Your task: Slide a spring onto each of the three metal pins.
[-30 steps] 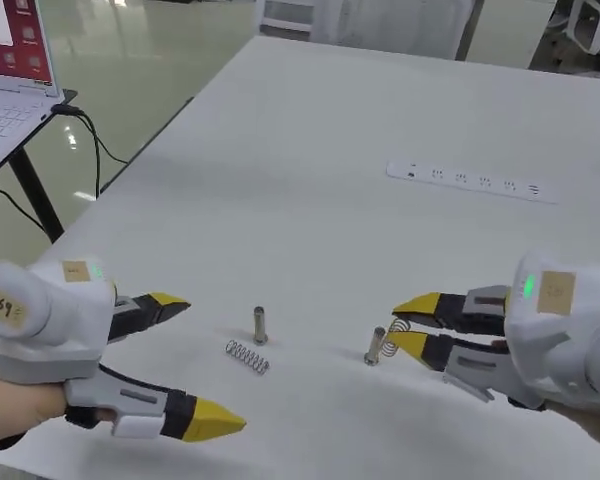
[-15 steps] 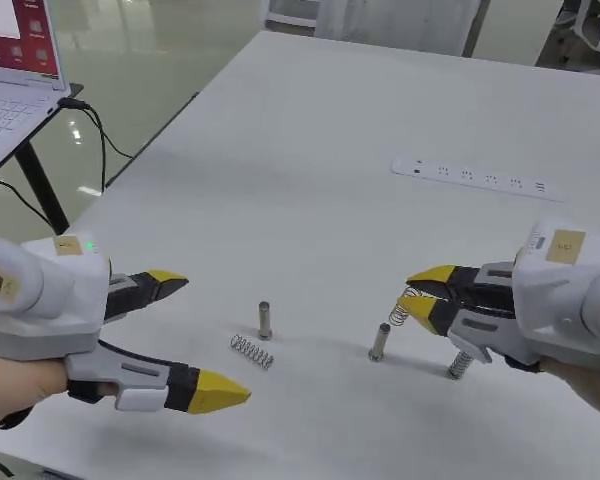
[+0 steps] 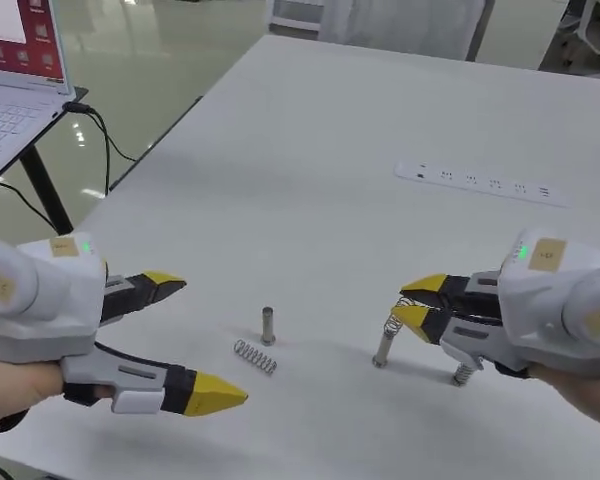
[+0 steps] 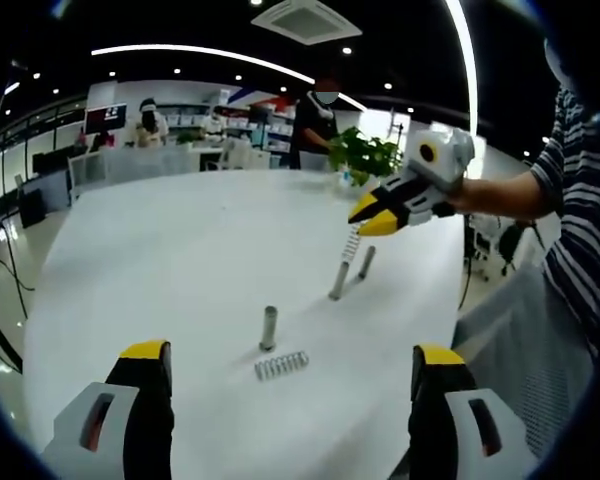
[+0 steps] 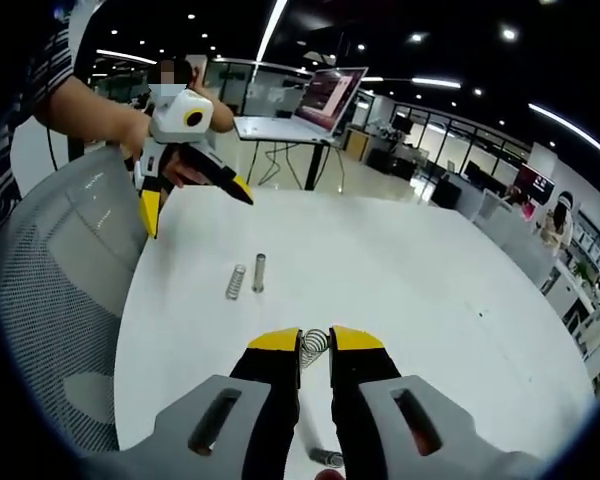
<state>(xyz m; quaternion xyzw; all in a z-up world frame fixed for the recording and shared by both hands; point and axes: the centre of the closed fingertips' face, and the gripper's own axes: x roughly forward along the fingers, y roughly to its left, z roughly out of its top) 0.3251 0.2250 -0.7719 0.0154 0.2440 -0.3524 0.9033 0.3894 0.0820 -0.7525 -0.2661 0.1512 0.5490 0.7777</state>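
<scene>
Right gripper (image 3: 410,302): fingers pinch a spring (image 3: 394,323), hanging upright, lower end atop the pin (image 3: 383,350).
Left gripper (image 3: 205,340): fingers spread, empty.

Open-plan office, desks (image 5: 270,127), laptop (image 3: 15,50), ceiling lights (image 4: 230,55)

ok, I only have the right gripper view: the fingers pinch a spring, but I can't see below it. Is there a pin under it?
Observer: Yes. In the head view the held spring hangs from the right gripper down to the top of a pin.
Operator: Is it threaded on?
Observer: I can't tell. In the left gripper view, spring and pin sit roughly in one line, with the lowest coils at the pin's tip.
Operator: What's the coiled thing at my bottom edge?
Observer: A second pin standing beneath the gripper's body, with a fitted spring on it.
</scene>
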